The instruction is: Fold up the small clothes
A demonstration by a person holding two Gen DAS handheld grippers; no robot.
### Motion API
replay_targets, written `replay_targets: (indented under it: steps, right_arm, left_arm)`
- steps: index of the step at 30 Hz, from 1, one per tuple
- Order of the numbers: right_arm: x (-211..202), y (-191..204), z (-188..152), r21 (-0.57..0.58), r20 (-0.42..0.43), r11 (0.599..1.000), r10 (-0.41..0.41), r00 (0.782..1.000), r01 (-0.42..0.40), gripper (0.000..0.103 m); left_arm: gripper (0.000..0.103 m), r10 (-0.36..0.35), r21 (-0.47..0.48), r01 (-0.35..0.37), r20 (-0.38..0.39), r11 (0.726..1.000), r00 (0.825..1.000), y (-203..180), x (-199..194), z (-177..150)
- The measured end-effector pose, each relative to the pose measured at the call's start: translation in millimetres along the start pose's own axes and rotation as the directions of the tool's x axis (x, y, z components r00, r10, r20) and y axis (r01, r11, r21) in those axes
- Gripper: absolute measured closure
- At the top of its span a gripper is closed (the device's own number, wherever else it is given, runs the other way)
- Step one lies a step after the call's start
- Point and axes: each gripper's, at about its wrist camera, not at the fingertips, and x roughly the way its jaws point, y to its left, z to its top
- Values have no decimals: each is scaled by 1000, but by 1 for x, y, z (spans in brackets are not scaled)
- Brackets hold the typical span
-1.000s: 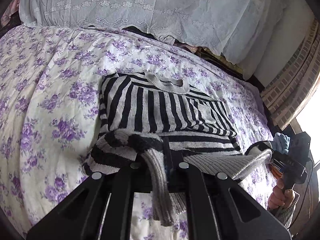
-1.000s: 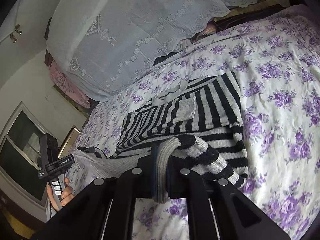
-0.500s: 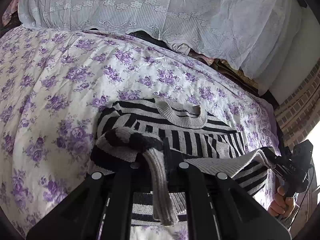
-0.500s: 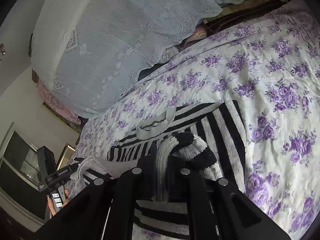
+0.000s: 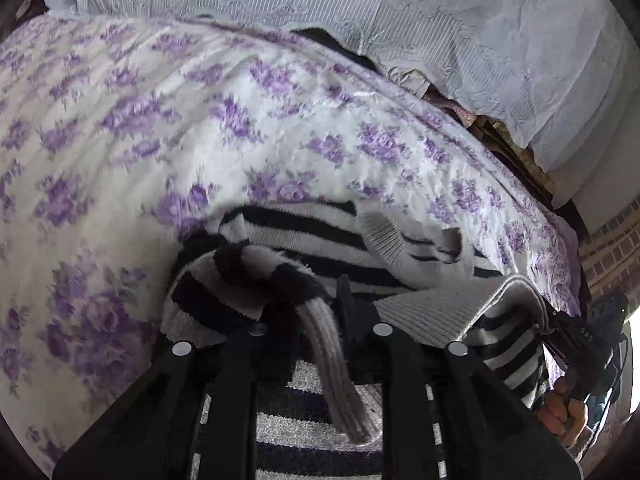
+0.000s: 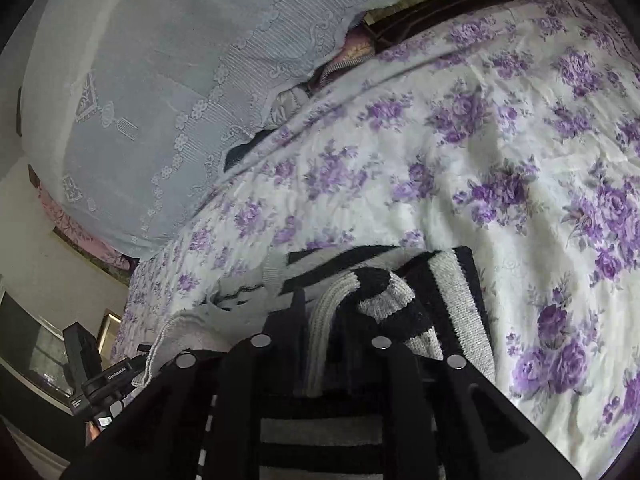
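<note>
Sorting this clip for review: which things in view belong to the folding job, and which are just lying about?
In the job:
- striped sweater
- left claw, sweater fabric between its jaws
- right claw, likewise

Lying about:
- floral bedspread
- lace-covered bedding pile

**Open bedspread ahead, far edge closed off**

Wide bare stretches of the floral bedspread (image 5: 120, 140) are being left open beyond and beside the striped sweater (image 5: 304, 236), so passage is being offered there. The far edge is being blocked by the lace-covered bedding (image 6: 168, 92). The middle is being taken up by the sweater, bunched against both tools.
</note>
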Motion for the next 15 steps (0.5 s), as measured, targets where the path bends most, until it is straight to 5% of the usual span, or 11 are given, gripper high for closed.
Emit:
replay_targets:
  steps: [2,4,6,7,8,10,13,15]
  right_arm:
    - [6,-10,-1,25,-18,999,26,1000,-25,81]
    - [-10,-9,4,42,21,996,73,997,-74,57]
    - [-36,-3,7,15,131,996,91,987,-93,32]
    - [-47,2,8,-5,173,996,90,981,-91,29]
    - [-57,7,9,-24,202,995,98,974,-96,29]
    - [-68,18,9,-58,218,991,131,967,-121,29]
    - [-58,44,4,-136,162,983,146,976,-124,39]
    - [-38,63,-1,-196,107,977,105,989,-82,45]
  left_arm:
    - [84,-31,-35,30,-12,999,999,7,5,0]
    - [75,-75,-39,76,8,996,997,4,-11,6]
    - [40,-81,-36,84,88,996,993,2,-36,9]
    - [34,-73,-40,79,126,996,989,1,-46,10]
    - [25,-41,-46,49,175,998,984,1,-59,10]
    - [22,-17,-27,23,216,999,976,-5,-71,9]
    - [22,-98,25,96,132,995,986,-24,-55,7]
    - [21,-46,105,38,73,994,996,-50,-32,0]
